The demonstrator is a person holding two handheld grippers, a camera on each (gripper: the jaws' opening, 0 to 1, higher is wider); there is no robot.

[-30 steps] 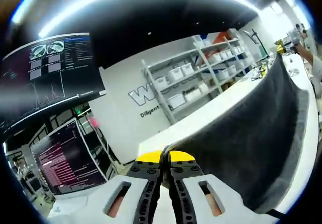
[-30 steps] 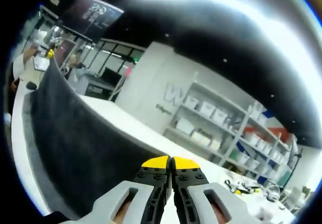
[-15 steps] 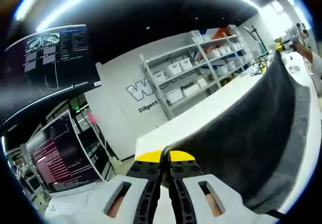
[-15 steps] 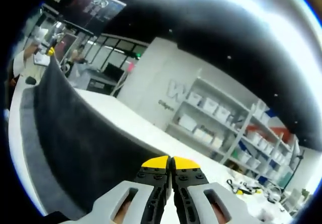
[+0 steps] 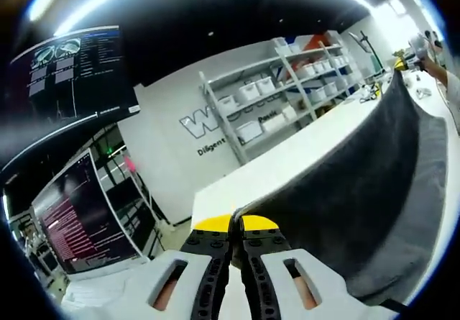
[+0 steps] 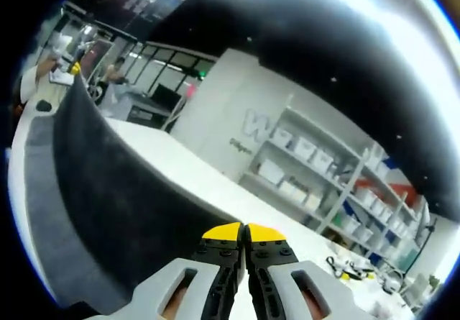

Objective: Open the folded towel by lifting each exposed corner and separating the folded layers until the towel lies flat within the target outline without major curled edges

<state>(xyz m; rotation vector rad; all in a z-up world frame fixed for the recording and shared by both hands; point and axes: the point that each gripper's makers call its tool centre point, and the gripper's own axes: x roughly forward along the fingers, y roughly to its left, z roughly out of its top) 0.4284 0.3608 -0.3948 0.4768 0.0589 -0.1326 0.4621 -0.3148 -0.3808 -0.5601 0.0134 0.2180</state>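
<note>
A dark grey towel (image 5: 359,190) with a lighter band along one edge hangs stretched between my two grippers, above a white table (image 5: 287,165). My left gripper (image 5: 236,226) is shut on one corner of the towel, which runs away to the right toward the other gripper (image 5: 402,65), far off at the top right. In the right gripper view the same towel (image 6: 115,190) stretches off to the left, and my right gripper (image 6: 243,230) is shut on its near corner. The left gripper's yellow tips (image 6: 75,68) show small at the towel's far end.
White shelving with storage bins (image 5: 280,97) stands against a white wall with lettering. Dark monitors (image 5: 79,219) fill the left of the left gripper view. A person's sleeve (image 5: 449,83) shows at the far right. A white table (image 6: 172,169) runs under the towel.
Both views have tilted slightly; the towel stays taut between the shut grippers and looks a little more spread out.
</note>
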